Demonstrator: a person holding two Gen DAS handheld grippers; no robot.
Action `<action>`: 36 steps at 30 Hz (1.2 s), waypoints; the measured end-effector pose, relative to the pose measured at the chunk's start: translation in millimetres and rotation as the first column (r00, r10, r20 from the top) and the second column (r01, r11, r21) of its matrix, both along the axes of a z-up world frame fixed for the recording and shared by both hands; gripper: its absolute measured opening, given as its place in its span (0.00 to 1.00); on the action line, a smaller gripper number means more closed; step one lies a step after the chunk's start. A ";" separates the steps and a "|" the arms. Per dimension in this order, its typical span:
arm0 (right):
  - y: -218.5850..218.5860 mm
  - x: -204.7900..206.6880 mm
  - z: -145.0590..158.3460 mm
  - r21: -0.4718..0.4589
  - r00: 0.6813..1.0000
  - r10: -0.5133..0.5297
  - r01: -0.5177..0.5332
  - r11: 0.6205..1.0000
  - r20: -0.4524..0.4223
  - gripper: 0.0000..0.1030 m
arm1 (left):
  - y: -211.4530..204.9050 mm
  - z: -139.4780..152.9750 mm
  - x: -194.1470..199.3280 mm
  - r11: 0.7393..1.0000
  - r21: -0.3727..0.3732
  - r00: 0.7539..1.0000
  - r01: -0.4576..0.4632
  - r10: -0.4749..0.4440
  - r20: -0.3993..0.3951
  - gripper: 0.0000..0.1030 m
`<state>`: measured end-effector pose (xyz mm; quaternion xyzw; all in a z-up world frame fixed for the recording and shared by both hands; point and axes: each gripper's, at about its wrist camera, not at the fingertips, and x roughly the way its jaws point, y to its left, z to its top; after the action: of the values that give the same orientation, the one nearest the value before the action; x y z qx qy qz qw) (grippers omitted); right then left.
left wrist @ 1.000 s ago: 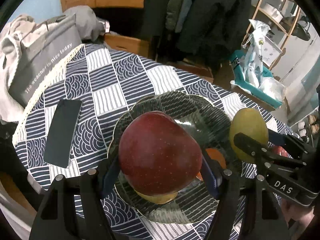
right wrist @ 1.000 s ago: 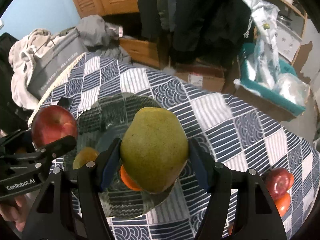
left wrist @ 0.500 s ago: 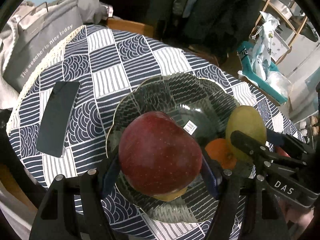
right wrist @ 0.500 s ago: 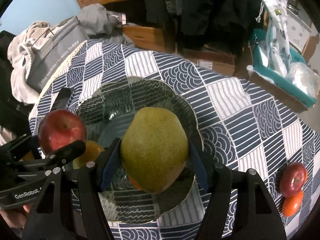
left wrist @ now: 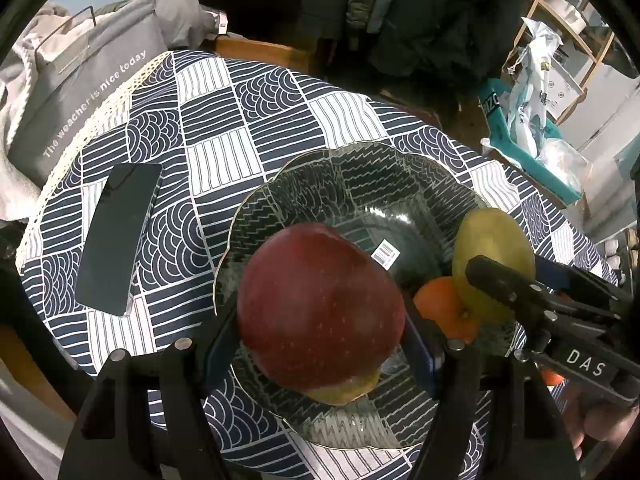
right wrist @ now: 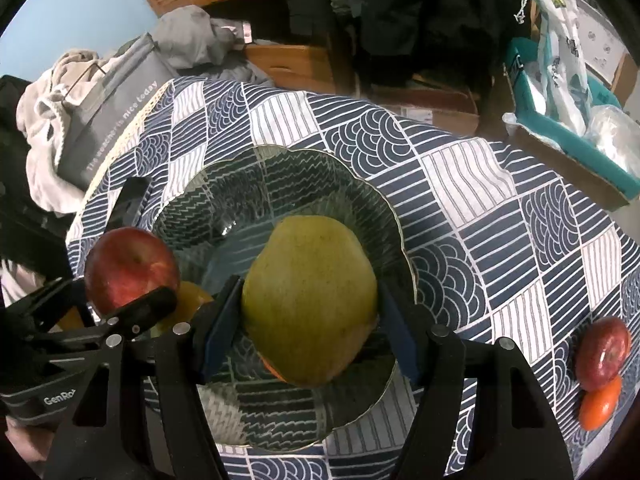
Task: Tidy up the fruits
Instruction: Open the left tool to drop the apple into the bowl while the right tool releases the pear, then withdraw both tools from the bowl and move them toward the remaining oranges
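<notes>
Right now: red apple (left wrist: 320, 304) clamped between the blue pads of the left gripper (left wrist: 320, 344), held up over the near part of the glass bowl (left wrist: 304, 176); green-yellow pear (right wrist: 310, 300) gripped the same way in the right gripper (right wrist: 310, 344), hanging over the bowl's right half. Both sets of fingers closed to fruit width, pads pressing the widest flanks. Looks a firm, fairly heavy pair, with smooth and probably slippery skins, so best taken across the fat middle, as here; pear's taper a risk if the grip creeps toward the narrow end. Likely to bruise if dropped onto glass, and the bowl itself fragile, so a low, soft set-down called for. Already lying in the bowl: an orange (left wrist: 444, 308) at the right side, just beside the pear in the left wrist view, and a yellowish fruit (left wrist: 344, 392) peeking out under the apple. Barcode sticker (left wrist: 385, 253) on the bowl's bottom. Further out, toward the right edge of the table in the right wrist view, a second red apple (right wrist: 604, 348) touching another orange (right wrist: 600, 402), not yet collected. Dark phone (left wrist: 118, 236) flat near the left edge of the patterned tablecloth (left wrist: 224, 120), grey bag (left wrist: 84, 88) beyond the far left corner.
</notes>
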<state>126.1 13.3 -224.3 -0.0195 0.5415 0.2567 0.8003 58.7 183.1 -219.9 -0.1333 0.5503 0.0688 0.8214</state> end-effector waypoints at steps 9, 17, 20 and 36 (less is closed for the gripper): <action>-2.6 -1.8 5.0 0.012 1.000 0.005 -0.005 1.000 0.008 0.68 | -4.2 1.6 -1.1 1.000 0.000 1.000 0.005 -0.005 -0.002 0.73; -8.0 -5.1 19.2 0.012 0.999 -0.009 0.009 1.000 0.043 0.68 | -13.8 10.7 -2.4 0.999 0.017 0.999 0.035 -0.035 0.015 0.73; -13.5 -7.2 26.2 0.000 0.998 -0.024 0.024 1.000 0.063 0.68 | -16.9 16.5 -3.8 0.999 0.018 0.999 0.039 -0.039 0.028 0.73; -48.5 -31.7 84.1 -0.111 0.952 -0.070 0.107 0.988 0.297 0.69 | -52.1 67.6 -13.2 0.992 0.071 0.983 0.108 -0.117 0.143 0.79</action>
<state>94.5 -35.2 -140.3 -0.0833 0.4329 0.1803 0.8793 45.5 130.9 -152.2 -0.0808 0.4926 0.0297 0.8660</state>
